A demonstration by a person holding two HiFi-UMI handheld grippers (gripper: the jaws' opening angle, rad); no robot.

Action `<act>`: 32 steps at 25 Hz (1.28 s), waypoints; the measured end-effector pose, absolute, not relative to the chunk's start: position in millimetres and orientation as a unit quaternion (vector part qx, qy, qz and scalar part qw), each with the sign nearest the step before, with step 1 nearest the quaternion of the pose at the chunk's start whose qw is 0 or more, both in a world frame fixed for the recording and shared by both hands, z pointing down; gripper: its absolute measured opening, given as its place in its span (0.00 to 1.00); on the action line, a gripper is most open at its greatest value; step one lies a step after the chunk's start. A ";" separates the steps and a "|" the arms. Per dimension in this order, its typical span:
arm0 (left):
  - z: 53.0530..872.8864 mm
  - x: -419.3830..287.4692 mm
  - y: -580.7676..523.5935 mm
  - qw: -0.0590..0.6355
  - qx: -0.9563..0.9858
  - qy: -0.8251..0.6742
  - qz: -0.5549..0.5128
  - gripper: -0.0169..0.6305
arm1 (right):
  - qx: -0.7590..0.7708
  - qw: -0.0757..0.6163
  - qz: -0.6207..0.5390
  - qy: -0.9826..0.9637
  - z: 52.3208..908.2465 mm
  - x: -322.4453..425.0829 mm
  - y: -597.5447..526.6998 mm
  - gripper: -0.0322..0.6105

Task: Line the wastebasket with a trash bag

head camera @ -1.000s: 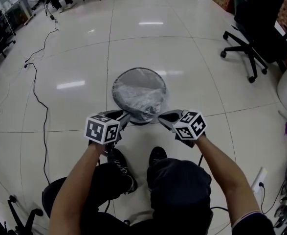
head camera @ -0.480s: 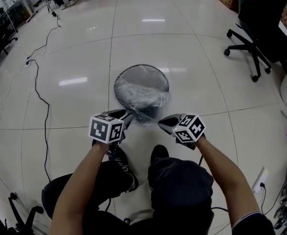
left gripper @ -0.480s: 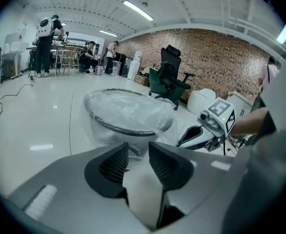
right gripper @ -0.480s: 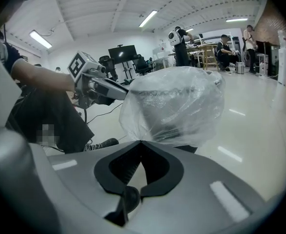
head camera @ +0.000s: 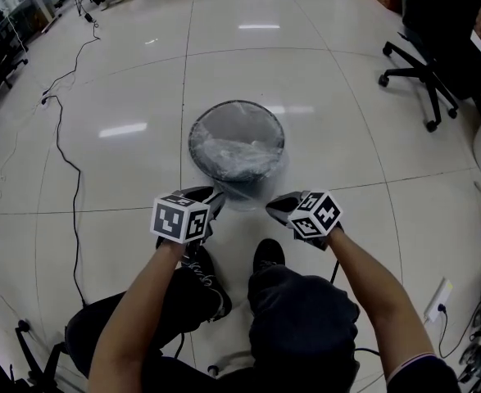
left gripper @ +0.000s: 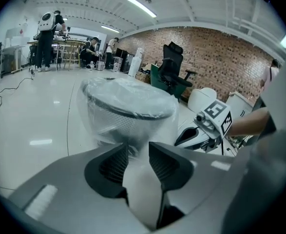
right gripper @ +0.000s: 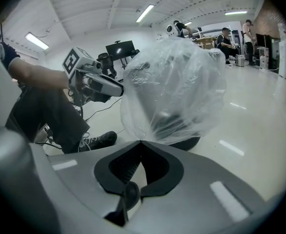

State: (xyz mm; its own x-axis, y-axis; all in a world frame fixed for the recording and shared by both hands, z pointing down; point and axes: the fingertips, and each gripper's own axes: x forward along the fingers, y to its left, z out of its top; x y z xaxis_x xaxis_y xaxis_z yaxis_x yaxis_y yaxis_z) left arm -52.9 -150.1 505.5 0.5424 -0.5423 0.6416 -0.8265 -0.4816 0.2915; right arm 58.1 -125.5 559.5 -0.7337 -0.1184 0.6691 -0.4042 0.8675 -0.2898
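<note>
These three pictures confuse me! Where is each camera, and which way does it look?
Head view: on the person's head, looking steeply down at the round dark mesh wastebasket and clear plastic trash bag; forearms, legs, left gripper, right gripper show.
Left gripper view: on the left gripper, looking along jaws gripping bag film towards the wastebasket; right gripper shows.
Right gripper view: on the right gripper, looking along shut jaws at the bag; left gripper, forearm, leg show.
Both gripper views share the bag and the other gripper.
</note>
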 end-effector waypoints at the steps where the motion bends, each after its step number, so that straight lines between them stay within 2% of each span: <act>1: 509.2 -53.7 -149.3 0.299 0.825 -0.414 0.241 0.23 | 0.144 0.336 0.216 -0.905 563.5 57.2 -126.2 0.05; 14: 555.1 -59.3 -142.3 0.331 0.811 -0.409 0.257 0.23 | 0.152 0.337 0.255 -0.893 615.2 55.1 -131.1 0.05; 32: 546.6 -49.4 -137.9 0.330 0.811 -0.407 0.259 0.23 | 0.157 0.374 0.292 -0.866 673.2 60.3 -127.1 0.05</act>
